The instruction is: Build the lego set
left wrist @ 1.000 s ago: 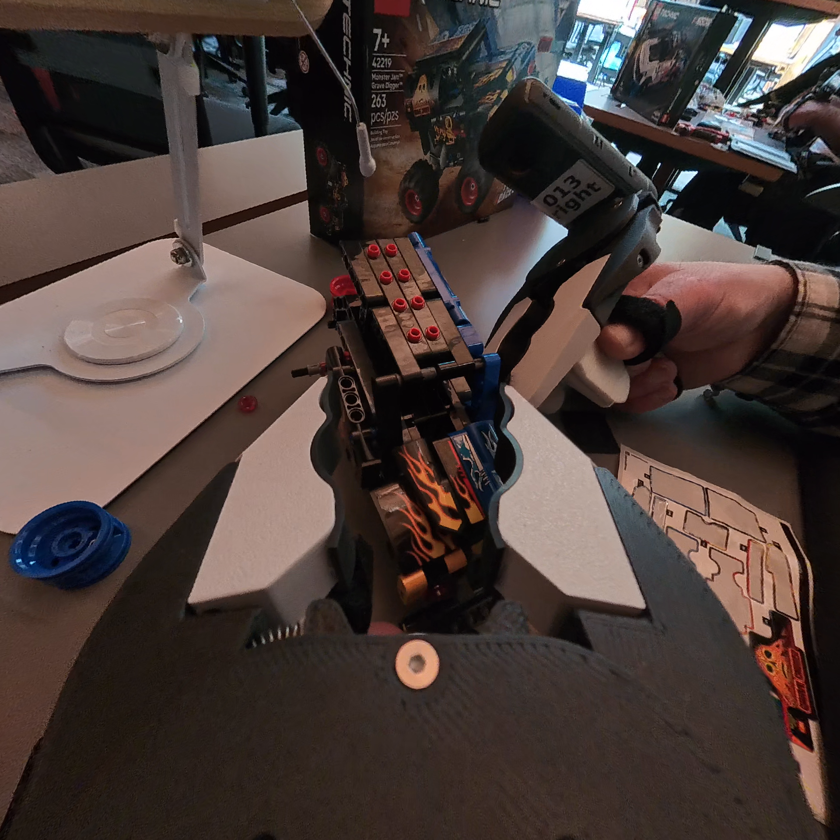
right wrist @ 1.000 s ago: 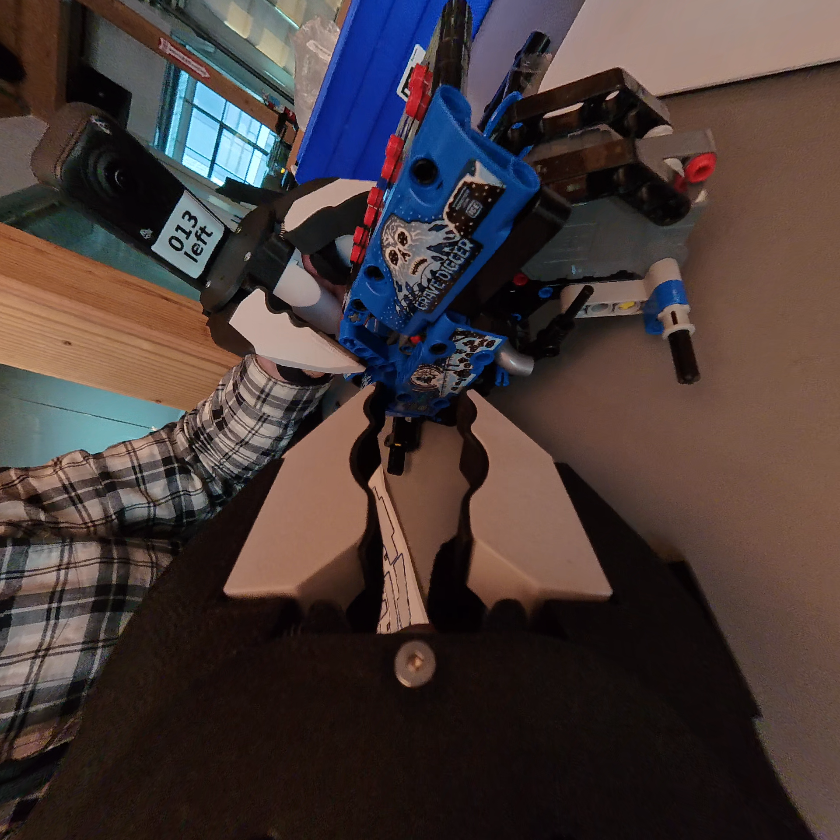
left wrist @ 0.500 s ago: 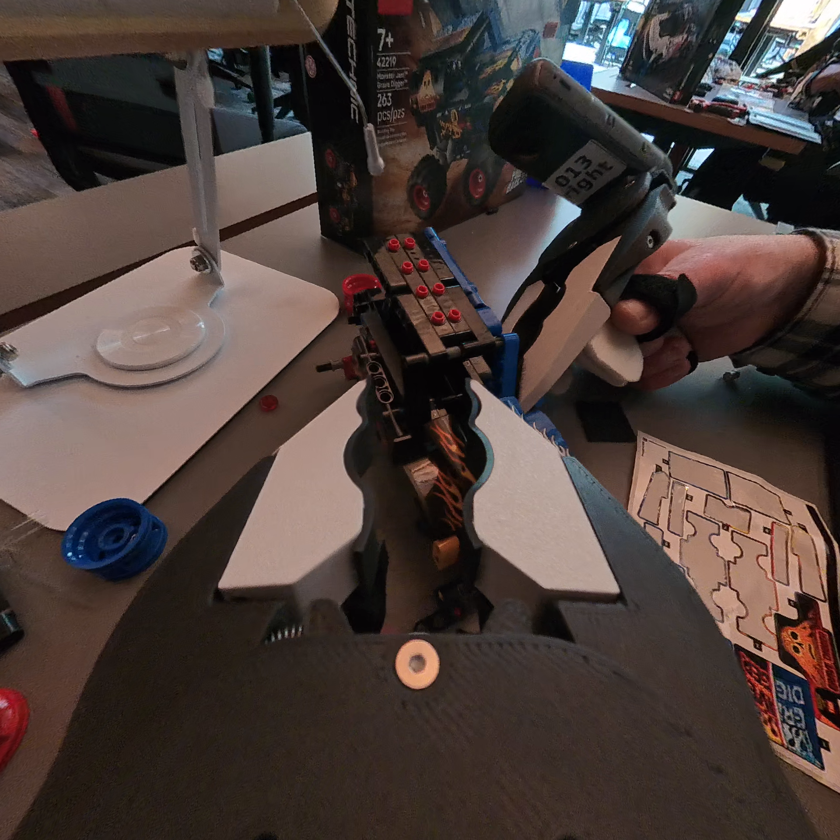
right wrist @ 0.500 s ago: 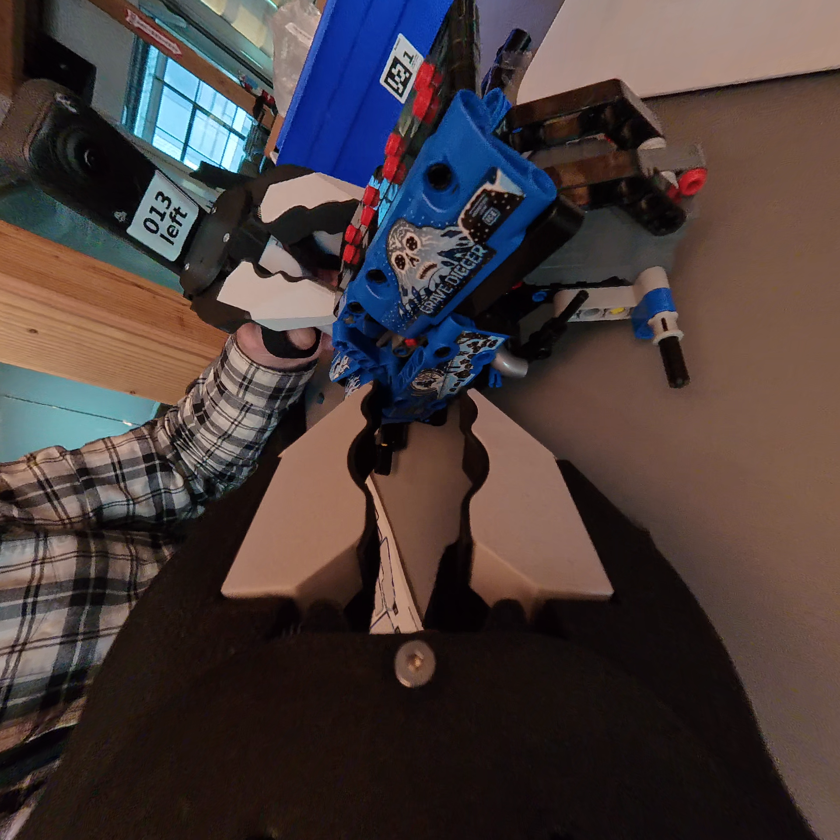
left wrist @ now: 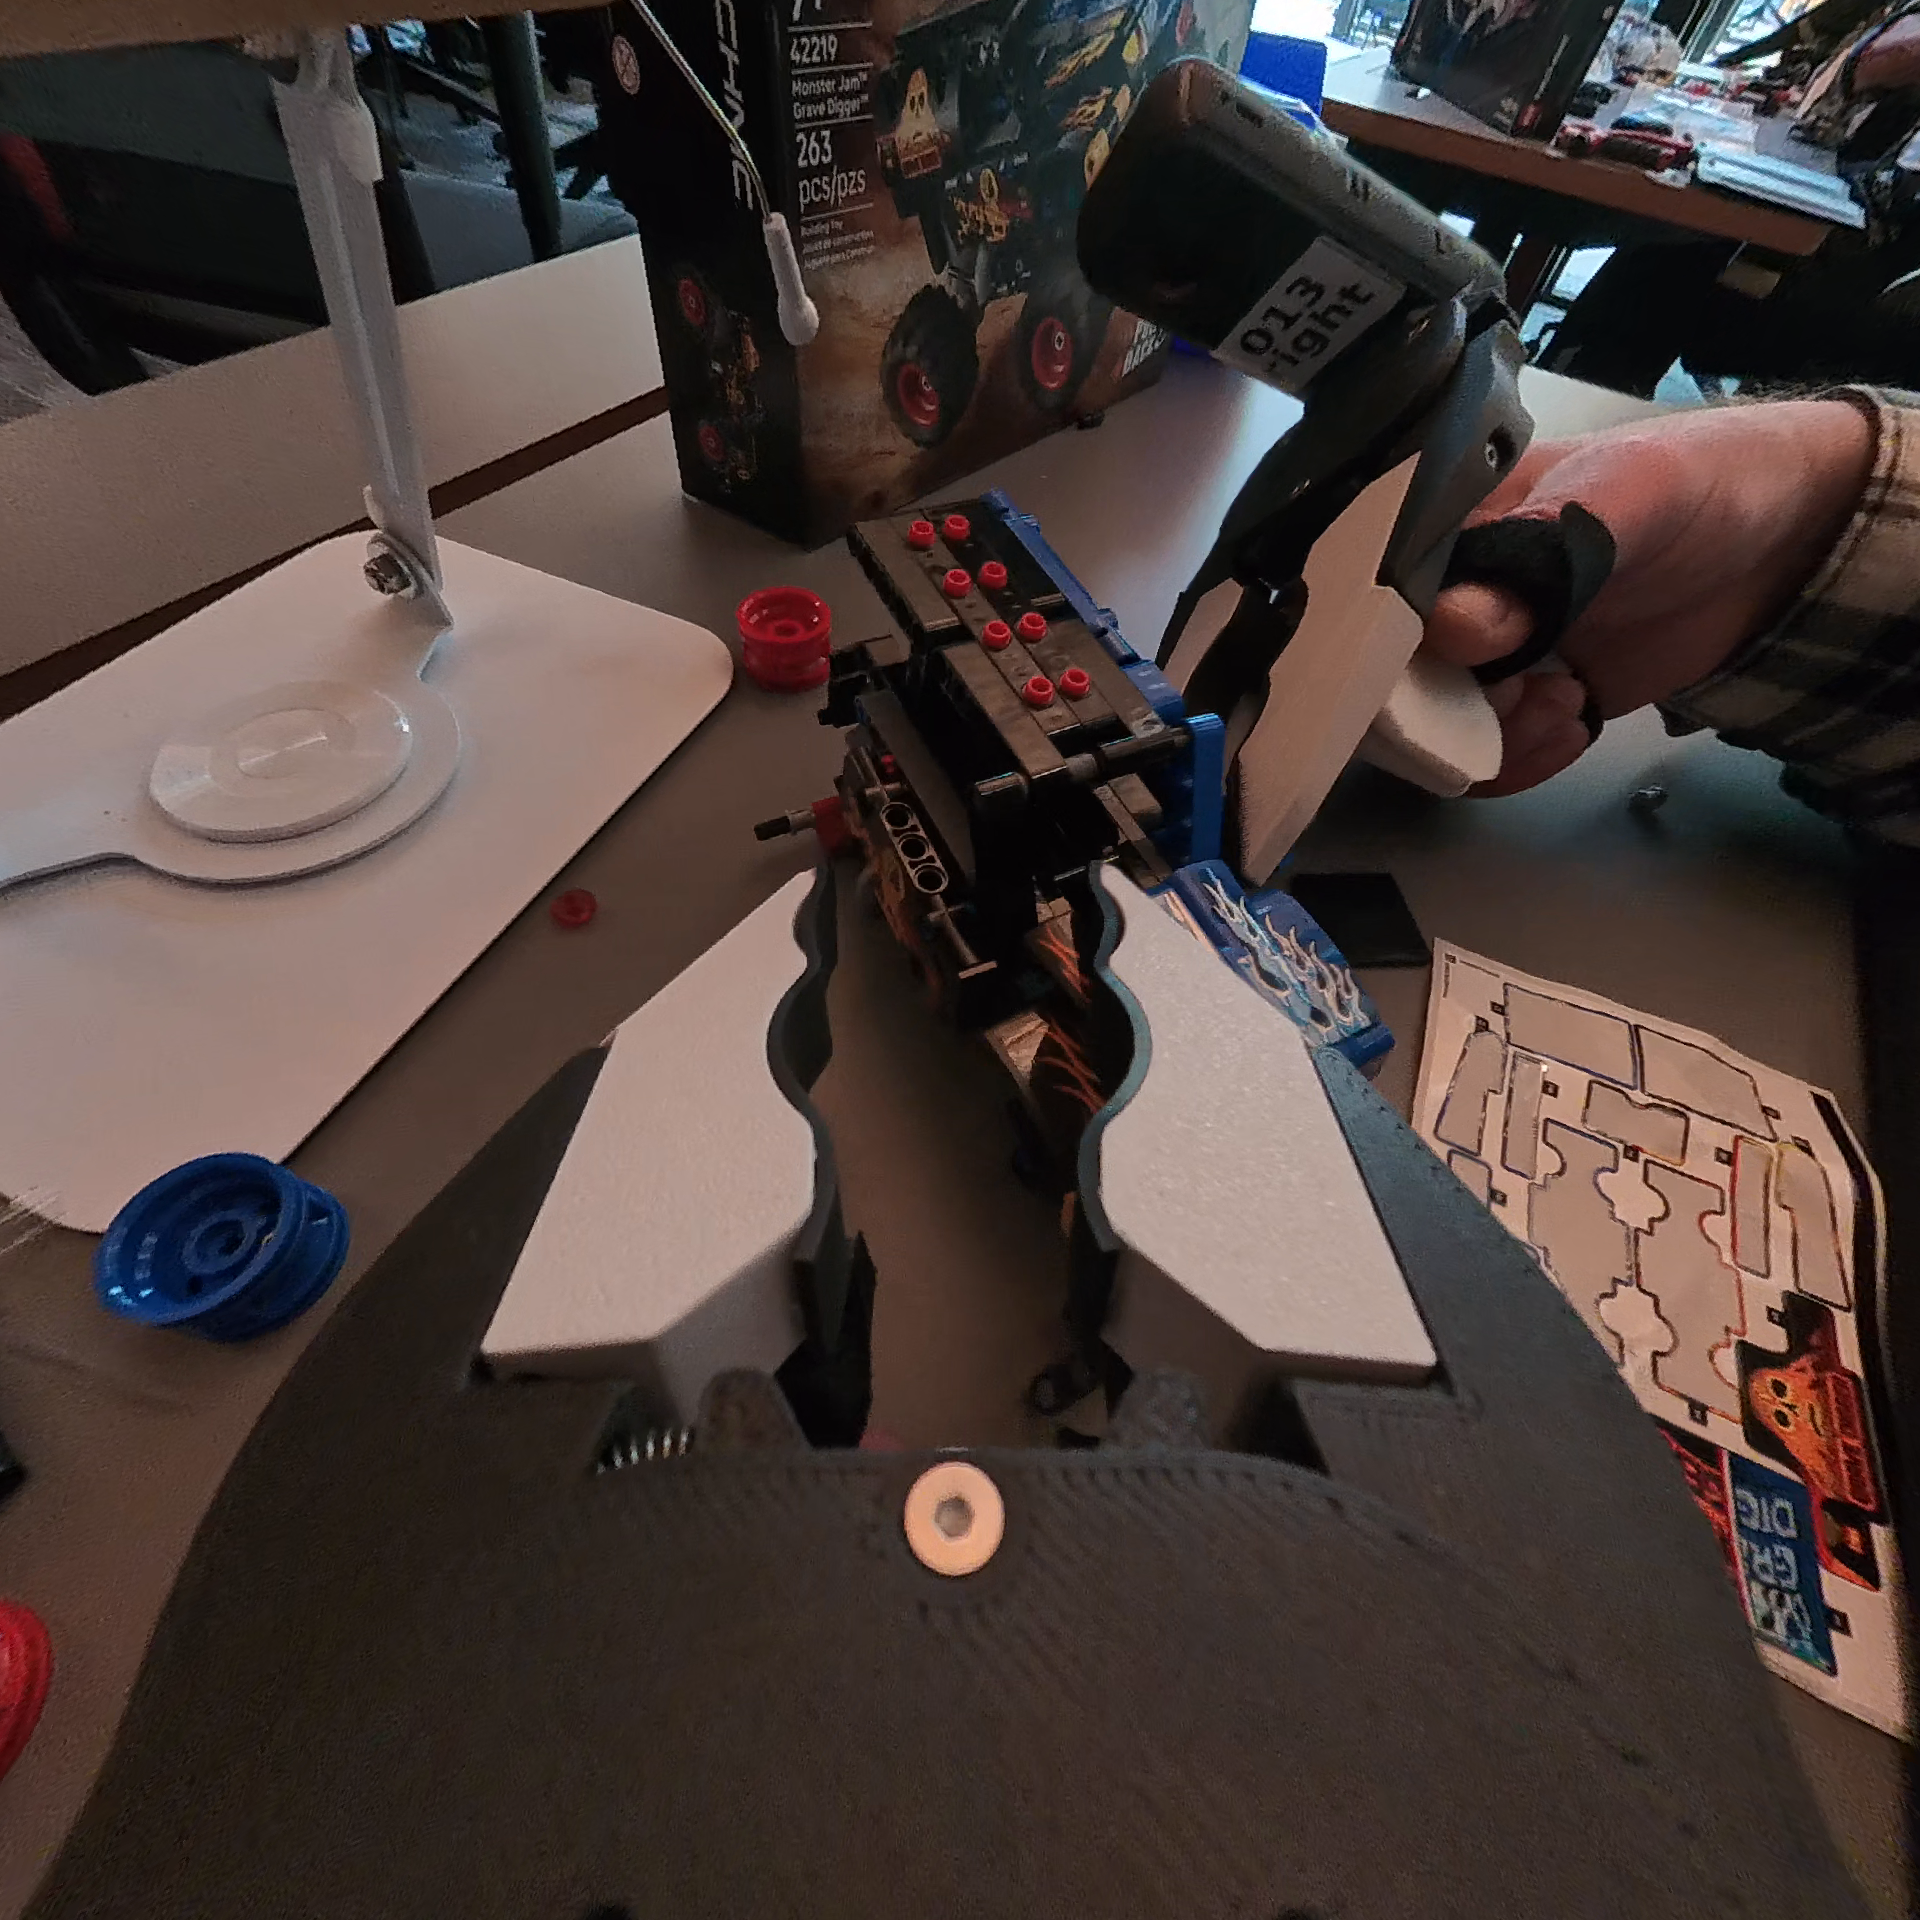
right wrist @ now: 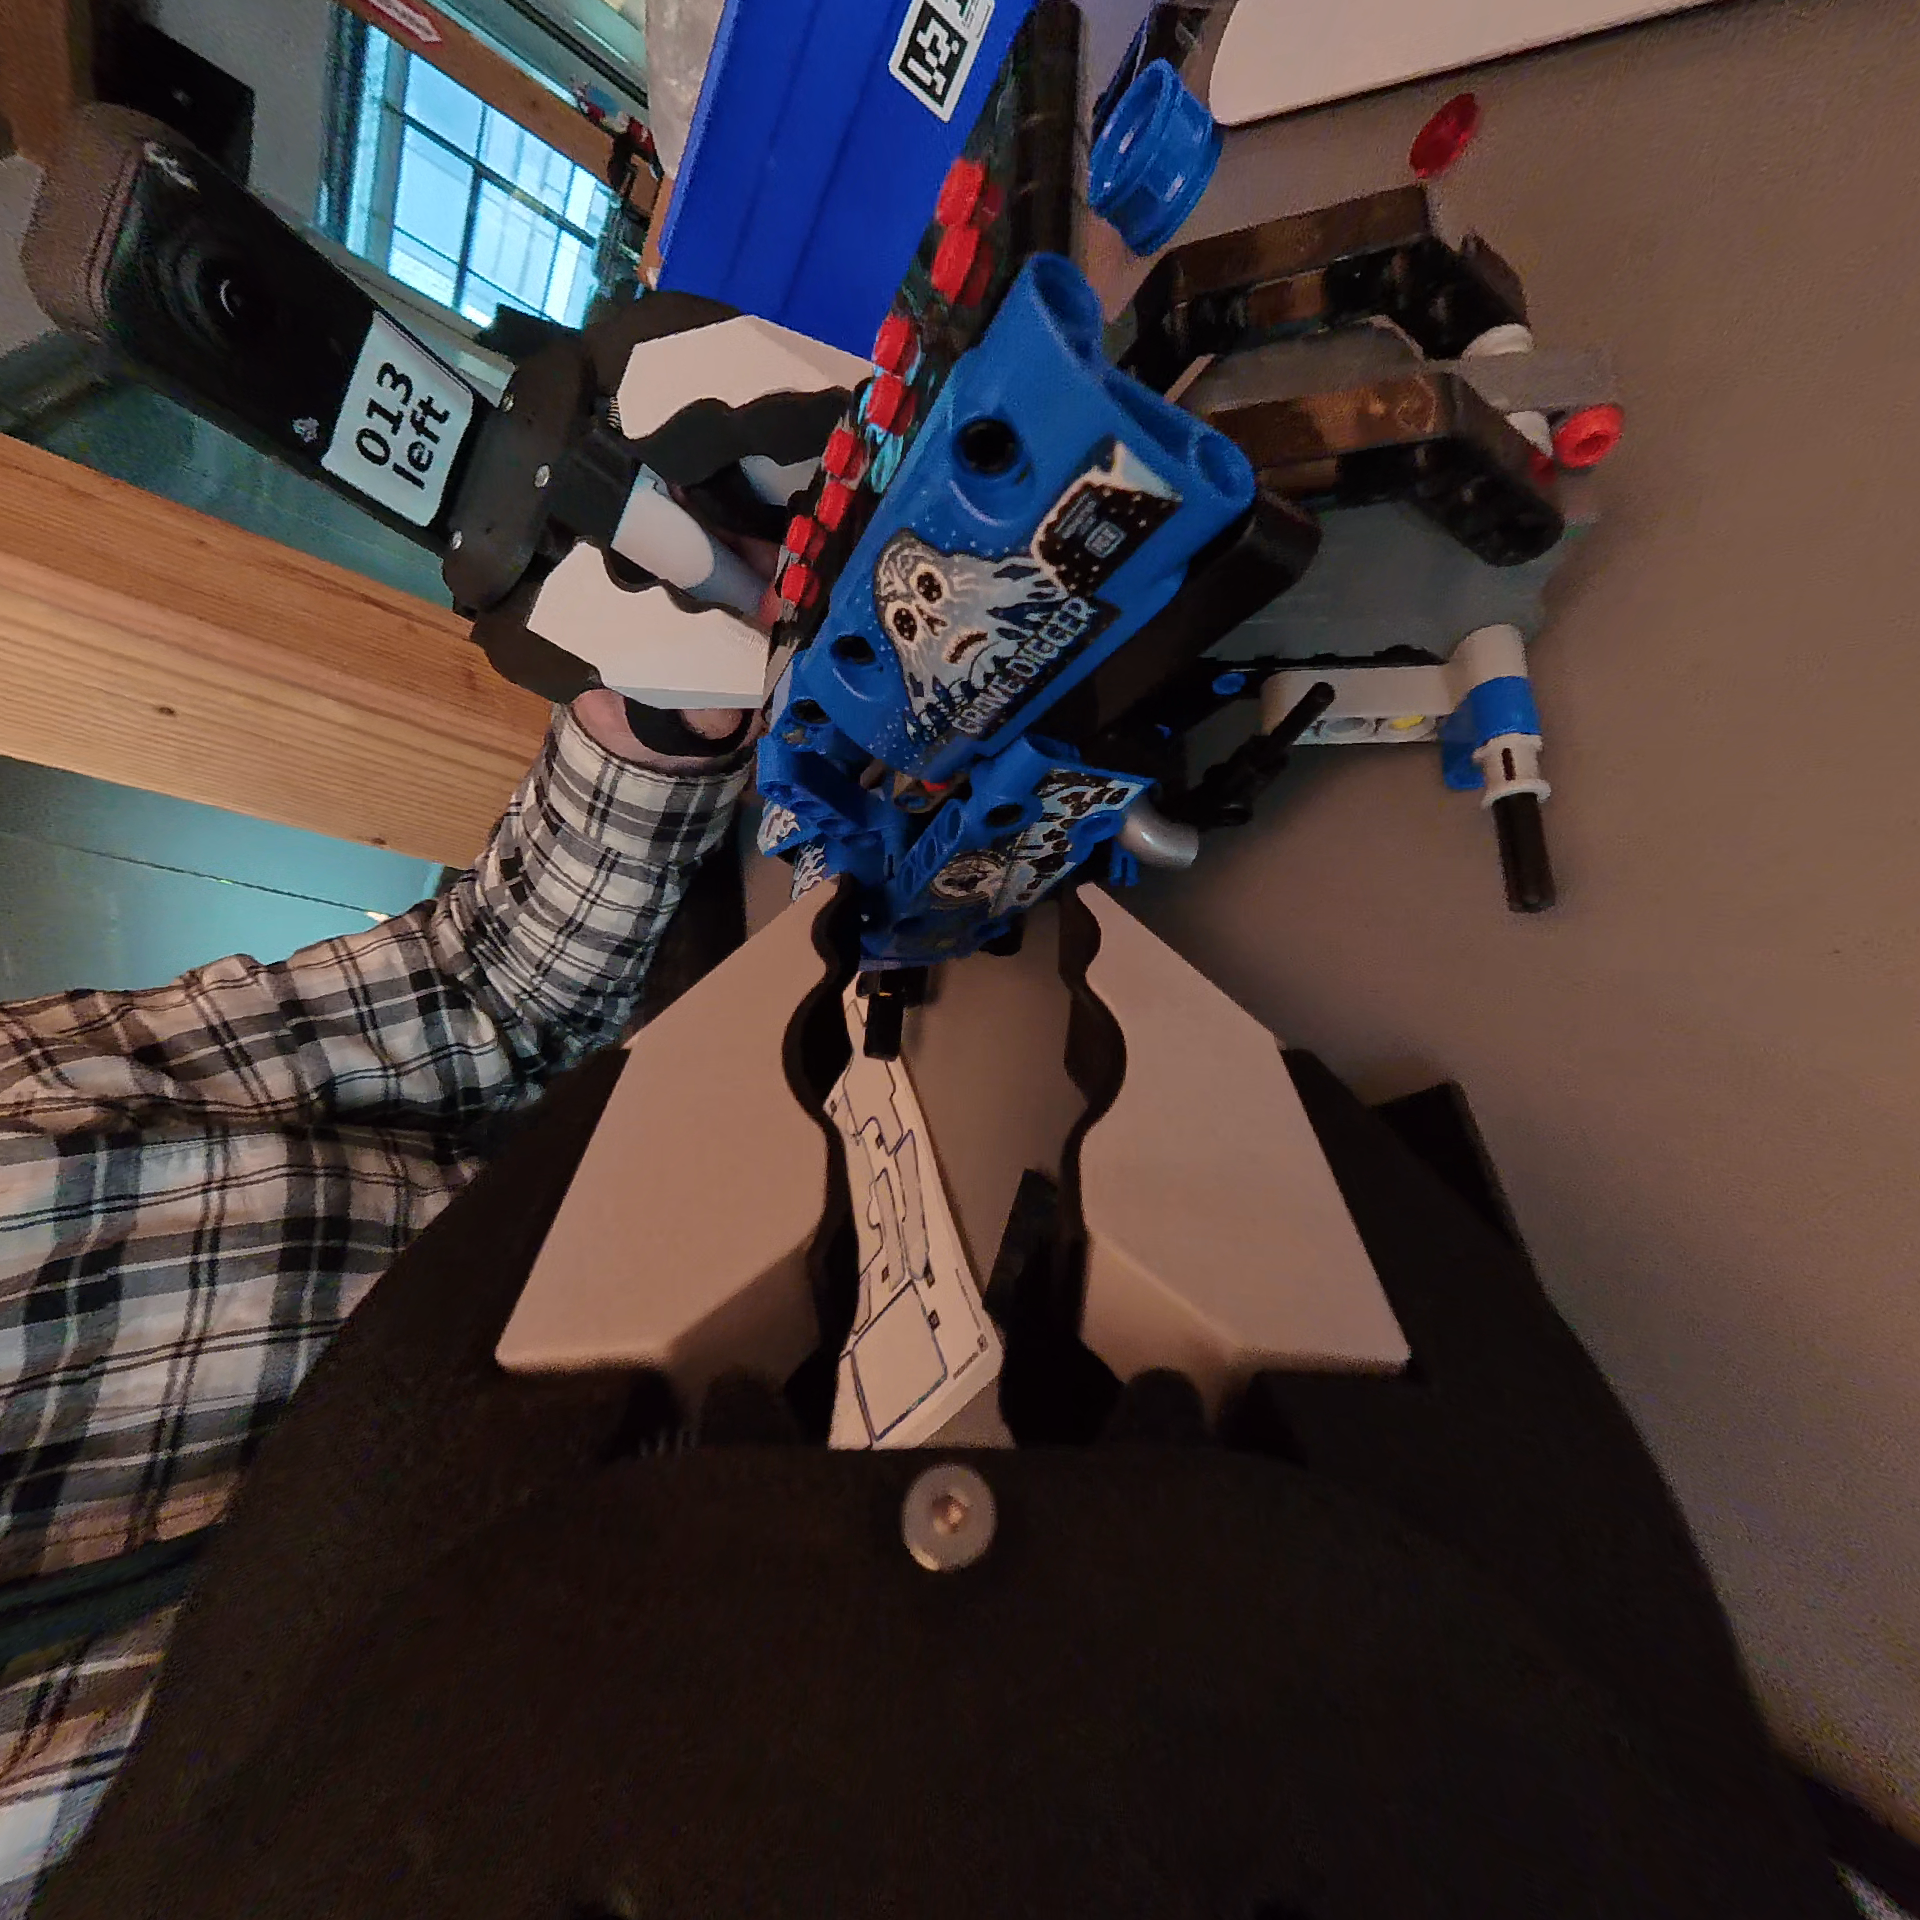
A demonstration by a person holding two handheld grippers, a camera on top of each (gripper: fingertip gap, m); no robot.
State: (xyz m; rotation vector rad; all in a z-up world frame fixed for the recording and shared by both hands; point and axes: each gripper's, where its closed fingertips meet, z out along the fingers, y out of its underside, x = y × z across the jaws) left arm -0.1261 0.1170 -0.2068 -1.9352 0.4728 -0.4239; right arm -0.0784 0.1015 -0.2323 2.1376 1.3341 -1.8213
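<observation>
Studded plastic truck (left wrist: 1023, 717), blocky, glossy

Glossy plastic truck model (left wrist: 1023, 717) on a matt table (left wrist: 582, 488).

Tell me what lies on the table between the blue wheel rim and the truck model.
In the left wrist view, between the blue wheel rim and truck model lies one small red stud.

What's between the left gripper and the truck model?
Nothing visible. The left gripper is open, and the near end of the truck model already sits between its fingertips. The sticker sheet lies off to the right and the blue wheel to the left, both out of the way.
</observation>
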